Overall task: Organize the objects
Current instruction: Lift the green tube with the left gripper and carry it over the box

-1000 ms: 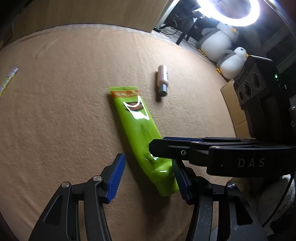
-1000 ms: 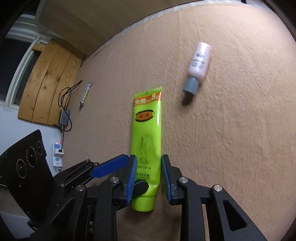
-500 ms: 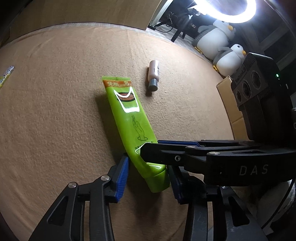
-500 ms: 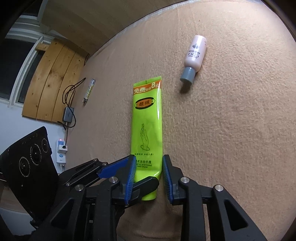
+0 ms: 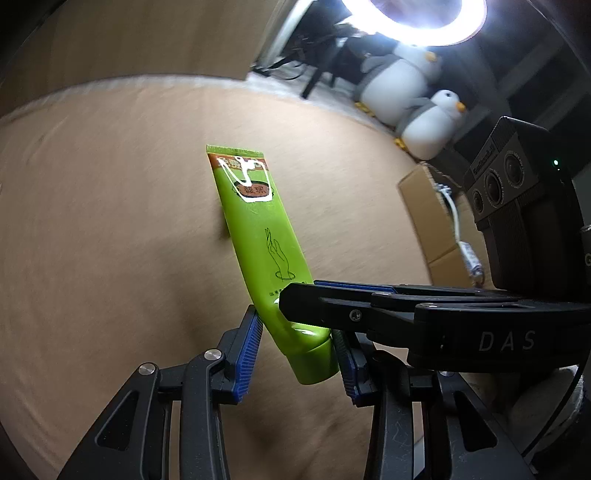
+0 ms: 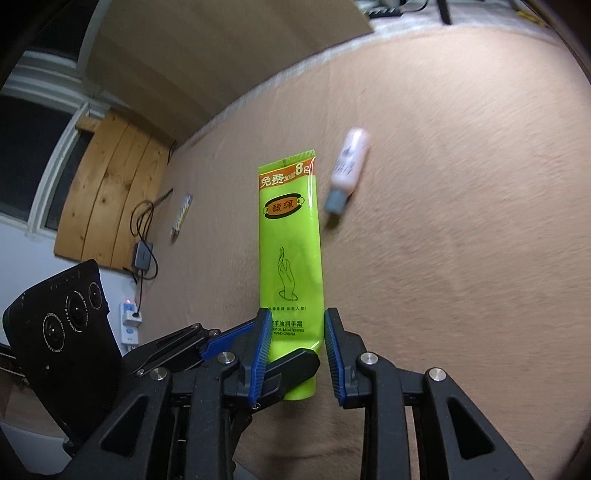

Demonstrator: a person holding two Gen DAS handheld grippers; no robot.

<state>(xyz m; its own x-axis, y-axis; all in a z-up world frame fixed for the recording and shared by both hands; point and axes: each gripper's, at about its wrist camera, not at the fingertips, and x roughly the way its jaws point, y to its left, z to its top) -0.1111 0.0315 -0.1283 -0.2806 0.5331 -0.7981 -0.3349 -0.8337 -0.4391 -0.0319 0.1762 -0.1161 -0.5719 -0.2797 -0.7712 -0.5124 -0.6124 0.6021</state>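
A bright green hand-cream tube (image 5: 258, 229) hangs off the tan cloth surface (image 5: 110, 221), crimped end forward and cap end nearest the cameras. My left gripper (image 5: 295, 328) is shut on its cap end, a blue pad on each side. My right gripper (image 6: 296, 317) is shut on the same end from the other side, and one of its black fingers (image 5: 310, 299) crosses over the tube in the left wrist view. A small pink bottle with a grey cap (image 6: 349, 166) lies on the cloth beyond the tube (image 6: 290, 236), to its right. The left wrist view does not show the bottle.
A thin patterned strip (image 6: 183, 216) lies near the cloth's left edge. Off that edge are wooden planks (image 6: 110, 184), a cable and a power strip (image 6: 129, 321). A cardboard box (image 5: 424, 221), two penguin plush toys (image 5: 399, 88) and a ring light (image 5: 417, 18) stand off the other side.
The left jaws closed from wide apart onto the tube's cap end. Both grippers then rose with the tube, which left the cloth; the right grip stayed the same.
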